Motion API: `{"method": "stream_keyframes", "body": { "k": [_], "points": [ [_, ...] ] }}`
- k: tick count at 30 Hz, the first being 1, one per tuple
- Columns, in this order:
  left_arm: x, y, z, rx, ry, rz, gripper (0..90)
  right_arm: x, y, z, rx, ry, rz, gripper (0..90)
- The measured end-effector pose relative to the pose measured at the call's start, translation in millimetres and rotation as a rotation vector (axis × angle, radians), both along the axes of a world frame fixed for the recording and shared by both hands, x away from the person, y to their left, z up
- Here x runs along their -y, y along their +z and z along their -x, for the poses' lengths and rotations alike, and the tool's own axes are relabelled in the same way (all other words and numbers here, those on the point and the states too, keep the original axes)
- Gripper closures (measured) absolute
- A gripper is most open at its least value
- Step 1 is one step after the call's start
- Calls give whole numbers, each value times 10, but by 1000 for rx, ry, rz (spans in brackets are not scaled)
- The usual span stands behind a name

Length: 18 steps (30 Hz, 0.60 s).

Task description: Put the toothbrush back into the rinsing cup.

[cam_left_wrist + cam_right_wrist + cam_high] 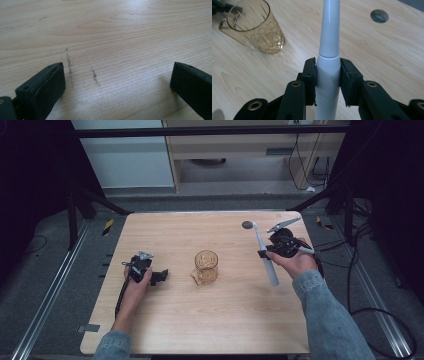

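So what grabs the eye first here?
The white electric toothbrush, clamped at its body in the right tool over the table's right side. Next, the amber cut-pattern plastic cup standing mid-table. The left tool rests open on the light wooden table, holding nothing.

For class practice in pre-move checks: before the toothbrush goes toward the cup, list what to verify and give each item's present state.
1. Right gripper clamped on the electric toothbrush: ok.
2. Toothbrush sits straight between the jaws: ok.
3. Amber cup upright, mouth open: ok.
4. Bare table between toothbrush and cup: ok.
5. Left gripper open and apart from the cup: ok.
6. Cup is empty: cannot tell.
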<state>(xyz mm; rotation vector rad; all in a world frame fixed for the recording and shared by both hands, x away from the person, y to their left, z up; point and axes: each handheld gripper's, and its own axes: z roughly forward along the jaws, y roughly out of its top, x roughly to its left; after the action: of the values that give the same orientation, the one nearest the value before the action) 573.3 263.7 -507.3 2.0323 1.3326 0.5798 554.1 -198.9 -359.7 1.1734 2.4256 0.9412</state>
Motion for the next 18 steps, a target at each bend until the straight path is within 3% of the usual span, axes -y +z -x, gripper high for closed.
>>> {"method": "stream_keyframes", "body": {
  "k": [18],
  "points": [
    [0,1,0,-1,0,-1,0,-153,88,-64,110,-35,-85,677]
  ]
}}
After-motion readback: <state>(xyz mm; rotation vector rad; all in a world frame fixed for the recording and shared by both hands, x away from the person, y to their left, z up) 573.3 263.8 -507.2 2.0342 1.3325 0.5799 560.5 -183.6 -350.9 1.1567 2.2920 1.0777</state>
